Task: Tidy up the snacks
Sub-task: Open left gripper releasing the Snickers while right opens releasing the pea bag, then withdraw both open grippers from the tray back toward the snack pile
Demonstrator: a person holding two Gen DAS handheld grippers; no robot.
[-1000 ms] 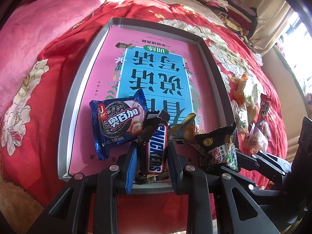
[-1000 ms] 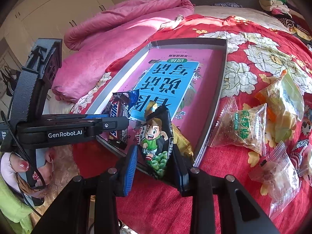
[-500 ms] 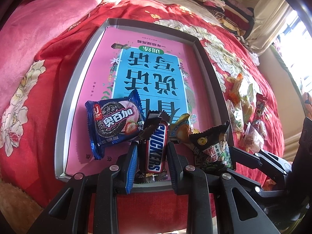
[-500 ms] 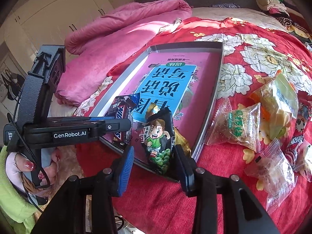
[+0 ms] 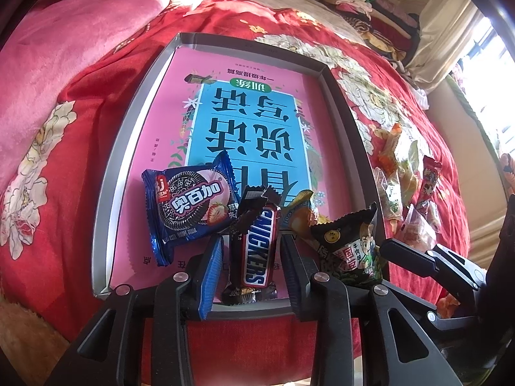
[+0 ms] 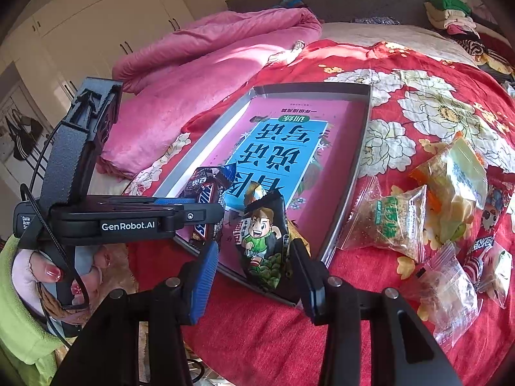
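A grey tray (image 5: 125,135) lined with a pink and blue book cover lies on the red floral bedspread. My left gripper (image 5: 251,257) is open around a Snickers bar (image 5: 259,251) lying at the tray's near edge. A blue Oreo-style cookie pack (image 5: 190,206) lies to its left in the tray. My right gripper (image 6: 256,260) is open around a black pea-snack packet (image 6: 262,241) with a cartoon boy, leaning on the tray's near right corner. A yellow candy wrapper (image 5: 297,212) lies between the two snacks.
Several loose snack bags (image 6: 396,222) lie on the bedspread right of the tray. A pink quilt (image 6: 206,54) is heaped at the back left. Folded clothes (image 5: 363,3) are stacked at the far end of the bed. White wardrobes (image 6: 96,19) stand behind.
Both grippers have opened; the Snickers bar and the pea-snack packet now rest in the tray. Both grippers drew back slightly.
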